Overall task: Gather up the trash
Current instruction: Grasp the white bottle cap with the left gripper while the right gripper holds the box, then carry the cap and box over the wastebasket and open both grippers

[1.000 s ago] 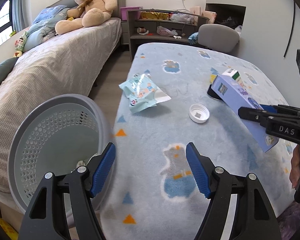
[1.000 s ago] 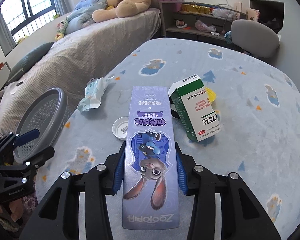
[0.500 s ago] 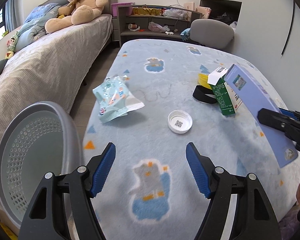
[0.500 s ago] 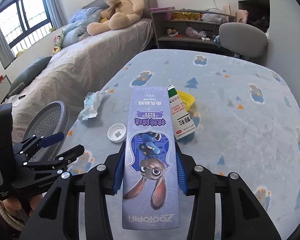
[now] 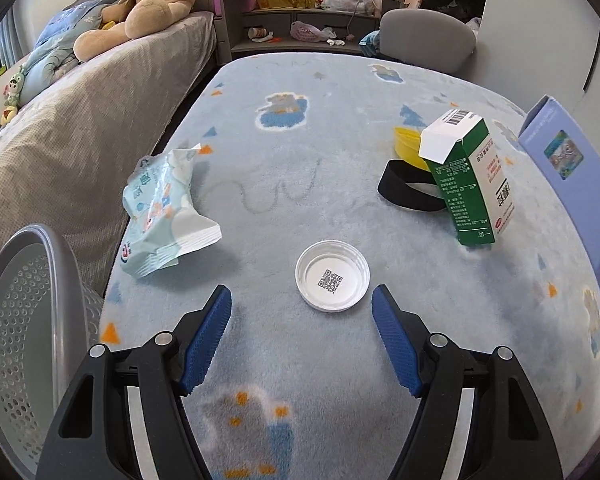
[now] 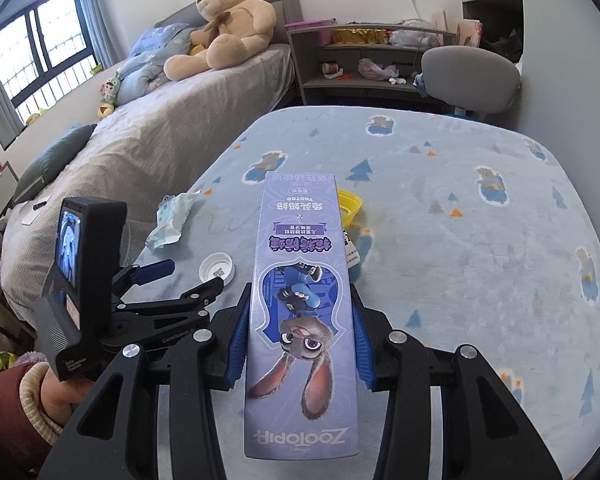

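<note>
The right gripper (image 6: 300, 334) has its jaws clamped on the long sides of a tall purple box (image 6: 302, 300), held in the air above the near edge of the surface (image 6: 480, 240). The box is thin printed card, judged light, probably empty, stiff along its length but easily crushed across its broad faces; a grip on the narrow edges near mid-length, as here, suits it. Its face shows a cartoon rabbit and the word ZOOTOPIA, upside down in this view.

The left gripper (image 5: 302, 320) hovers with jaws wide apart, just short of a white cap (image 5: 332, 275) lying open side up with a printed code inside. The cap is judged light and rigid, best taken across its rim. Left of it lies a crumpled wipes packet (image 5: 164, 208), soft and likely slippery. To the right a green-and-white carton (image 5: 466, 178) leans over a black band (image 5: 408, 192) and a yellow lid (image 5: 408, 146). A grey perforated basket (image 5: 24, 320) stands beside the surface at the left.
</note>
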Demonstrator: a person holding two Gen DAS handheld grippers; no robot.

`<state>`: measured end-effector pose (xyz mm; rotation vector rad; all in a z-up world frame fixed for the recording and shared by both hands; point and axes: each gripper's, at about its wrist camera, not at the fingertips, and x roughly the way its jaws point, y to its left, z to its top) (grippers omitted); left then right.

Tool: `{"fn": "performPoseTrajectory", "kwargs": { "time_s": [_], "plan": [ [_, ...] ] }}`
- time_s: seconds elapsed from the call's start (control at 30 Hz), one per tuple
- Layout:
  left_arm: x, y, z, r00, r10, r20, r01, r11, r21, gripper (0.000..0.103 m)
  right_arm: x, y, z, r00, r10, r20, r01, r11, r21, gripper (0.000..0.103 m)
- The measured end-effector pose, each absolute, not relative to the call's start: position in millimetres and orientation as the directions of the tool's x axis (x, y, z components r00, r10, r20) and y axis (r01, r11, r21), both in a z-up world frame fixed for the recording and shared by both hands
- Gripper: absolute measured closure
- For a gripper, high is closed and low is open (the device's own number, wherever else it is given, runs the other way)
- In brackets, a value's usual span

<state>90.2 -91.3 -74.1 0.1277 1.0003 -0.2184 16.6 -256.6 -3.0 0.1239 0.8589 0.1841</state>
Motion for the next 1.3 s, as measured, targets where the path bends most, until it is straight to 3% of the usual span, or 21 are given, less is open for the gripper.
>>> {"fn": "performPoseTrajectory", "kwargs": {
  "time_s": [0.3,0.47,1.03,1.3],
  "plan": [
    [100,-105,-83,0.533,-0.076,-0.842,0.217,0.975,0.049,0.035,15,-256,-3,0.636,0.215,-0.741,-0.121,0.976,0.180,0.060],
    [96,-114,-81,0.544,-0.105,-0.832,0.260,0.964,0.049,0.064,15,-257,-3,0.637,0.213,-0.741,-0.119,0.977,0.179,0.060],
    [40,-80,-41,0.616,-0.144,-0.774,0.287,0.957,0.051,0.064,11,-230,0,0.650,0.176,-0.739,-0.134,0.984,0.117,0.060],
    [7,-22,-14,0.687,-0.078,-0.723,0.211,0.973,0.095,0.064,11,-184,4,0.654,0.199,-0.730,-0.187,0.977,0.099,0.060]
  ]
}}
